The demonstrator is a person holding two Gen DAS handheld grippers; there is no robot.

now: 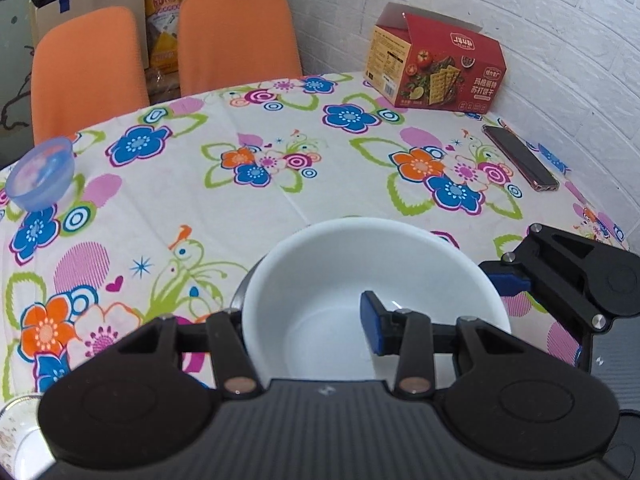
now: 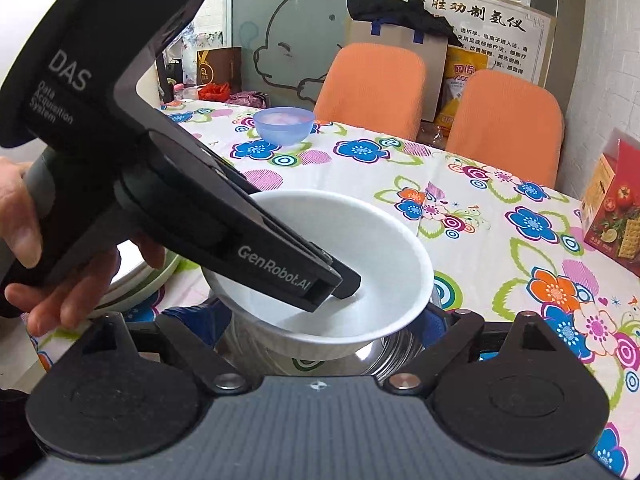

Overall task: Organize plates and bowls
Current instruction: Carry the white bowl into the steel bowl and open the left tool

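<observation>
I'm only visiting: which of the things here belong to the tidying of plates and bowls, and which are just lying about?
Part of the job: round white bowl; shiny steel bowl beneath it; see-through blue plastic bowl; stacked pale plates.
Just lying about: red cardboard cracker box; dark flat phone; two orange chairs.
</observation>
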